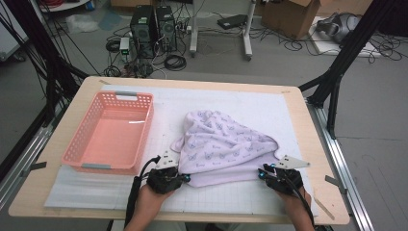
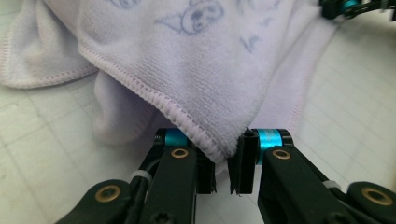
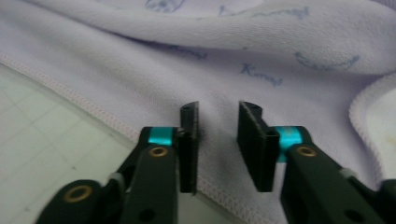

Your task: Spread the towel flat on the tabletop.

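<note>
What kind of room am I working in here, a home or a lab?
Most likely a lab or recording workshop: two computer towers sit on the floor amid loose cables, a black frame flanks the table, and cardboard boxes stand behind.

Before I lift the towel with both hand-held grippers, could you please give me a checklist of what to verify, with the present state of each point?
1. Left hand-held gripper on the towel: ok. The stitched hem corner sits between its nearly closed jaws.
2. Right hand-held gripper on the towel: not ok. Its pads stand apart over the cloth, not pressing it.
3. Both grippers at the near edge of the towel: ok, one at each end in the high view.
4. Towel lying flat: not ok. It is bunched and folded over itself.
5. Basket ready: ok. It stands left of the towel and nothing lies in it.
6. Left grip holds one layer: cannot tell.
</note>
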`<state>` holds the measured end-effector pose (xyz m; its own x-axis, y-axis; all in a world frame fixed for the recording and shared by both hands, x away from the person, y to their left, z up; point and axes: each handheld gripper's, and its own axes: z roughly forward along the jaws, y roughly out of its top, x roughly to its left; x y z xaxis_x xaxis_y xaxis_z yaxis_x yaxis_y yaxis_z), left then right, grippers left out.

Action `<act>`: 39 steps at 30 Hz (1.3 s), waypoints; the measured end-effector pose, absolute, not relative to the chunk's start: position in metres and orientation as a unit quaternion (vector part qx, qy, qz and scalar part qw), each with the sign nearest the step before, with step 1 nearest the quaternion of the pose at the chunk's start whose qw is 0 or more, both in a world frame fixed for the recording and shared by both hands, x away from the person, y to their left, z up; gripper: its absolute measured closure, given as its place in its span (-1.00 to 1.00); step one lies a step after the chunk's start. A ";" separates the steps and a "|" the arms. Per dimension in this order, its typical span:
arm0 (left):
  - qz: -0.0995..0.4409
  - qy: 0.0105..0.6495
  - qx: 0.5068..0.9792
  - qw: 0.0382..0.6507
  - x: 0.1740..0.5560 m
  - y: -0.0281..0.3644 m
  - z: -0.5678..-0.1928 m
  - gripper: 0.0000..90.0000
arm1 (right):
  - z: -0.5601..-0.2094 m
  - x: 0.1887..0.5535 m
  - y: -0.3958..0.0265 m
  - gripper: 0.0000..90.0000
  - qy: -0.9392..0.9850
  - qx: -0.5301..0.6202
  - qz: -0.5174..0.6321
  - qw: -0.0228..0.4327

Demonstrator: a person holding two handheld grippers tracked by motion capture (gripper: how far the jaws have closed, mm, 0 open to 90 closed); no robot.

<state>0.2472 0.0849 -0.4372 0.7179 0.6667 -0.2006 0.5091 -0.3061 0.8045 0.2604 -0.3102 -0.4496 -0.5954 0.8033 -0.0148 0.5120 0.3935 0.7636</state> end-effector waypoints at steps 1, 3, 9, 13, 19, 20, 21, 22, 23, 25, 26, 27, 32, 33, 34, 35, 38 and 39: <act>0.087 0.363 0.803 0.465 0.242 0.086 -0.436 0.83 | -0.449 0.260 -0.310 0.69 0.812 0.408 0.371 0.192; 0.089 0.356 0.804 0.468 0.233 0.088 -0.435 0.84 | -0.447 0.258 -0.308 0.91 0.816 0.406 0.370 0.180; 0.082 0.359 0.801 0.473 0.210 0.096 -0.437 0.84 | -0.447 0.232 -0.308 0.94 0.825 0.385 0.379 0.166; 0.080 0.364 0.799 0.472 0.193 0.100 -0.440 0.84 | -0.446 0.208 -0.306 0.95 0.827 0.377 0.385 0.162; 0.083 0.365 0.793 0.480 0.166 0.103 -0.440 0.84 | -0.442 0.171 -0.307 0.95 0.826 0.364 0.397 0.167; 0.083 0.365 0.793 0.482 0.162 0.103 -0.440 0.84 | -0.441 0.164 -0.308 0.95 0.827 0.364 0.396 0.166; 0.083 0.367 0.792 0.481 0.158 0.103 -0.439 0.84 | -0.440 0.158 -0.308 0.95 0.827 0.364 0.395 0.164; 0.084 0.369 0.792 0.480 0.153 0.103 -0.438 0.84 | -0.439 0.151 -0.308 0.95 0.827 0.367 0.394 0.163; 0.085 0.368 0.791 0.481 0.148 0.102 -0.436 0.84 | -0.438 0.144 -0.308 0.95 0.825 0.369 0.396 0.163; 0.079 0.366 0.791 0.484 0.140 0.104 -0.435 0.84 | -0.434 0.129 -0.308 0.95 0.826 0.367 0.395 0.165; 0.078 0.363 0.791 0.486 0.137 0.105 -0.434 0.84 | -0.433 0.121 -0.308 0.95 0.825 0.370 0.395 0.161; 0.071 0.361 0.791 0.489 0.134 0.107 -0.434 0.84 | -0.432 0.115 -0.308 0.95 0.825 0.369 0.398 0.159; 0.093 0.360 0.776 0.509 0.137 0.113 -0.431 0.17 | -0.429 0.107 -0.316 0.76 0.812 0.363 0.424 0.171; 0.104 0.366 0.769 0.513 0.141 0.114 -0.430 0.08 | -0.426 0.109 -0.319 0.62 0.799 0.373 0.437 0.176; 0.116 0.373 0.764 0.513 0.144 0.116 -0.430 0.05 | -0.424 0.113 -0.322 0.61 0.786 0.382 0.449 0.184; 0.123 0.382 0.760 0.511 0.148 0.118 -0.432 0.02 | -0.423 0.117 -0.325 0.61 0.779 0.393 0.451 0.190; 0.131 0.397 0.759 0.499 0.160 0.120 -0.437 -0.04 | -0.427 0.132 -0.331 0.60 0.772 0.422 0.420 0.222; 0.129 0.399 0.758 0.499 0.163 0.120 -0.438 -0.04 | -0.430 0.136 -0.333 0.59 0.770 0.432 0.412 0.225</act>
<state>0.1633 0.1202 -0.4380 0.6477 0.7343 -0.2031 0.4767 -0.1827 0.8599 0.1359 -0.3331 -0.4305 -0.5259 0.8505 0.0091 0.4795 0.2876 0.8290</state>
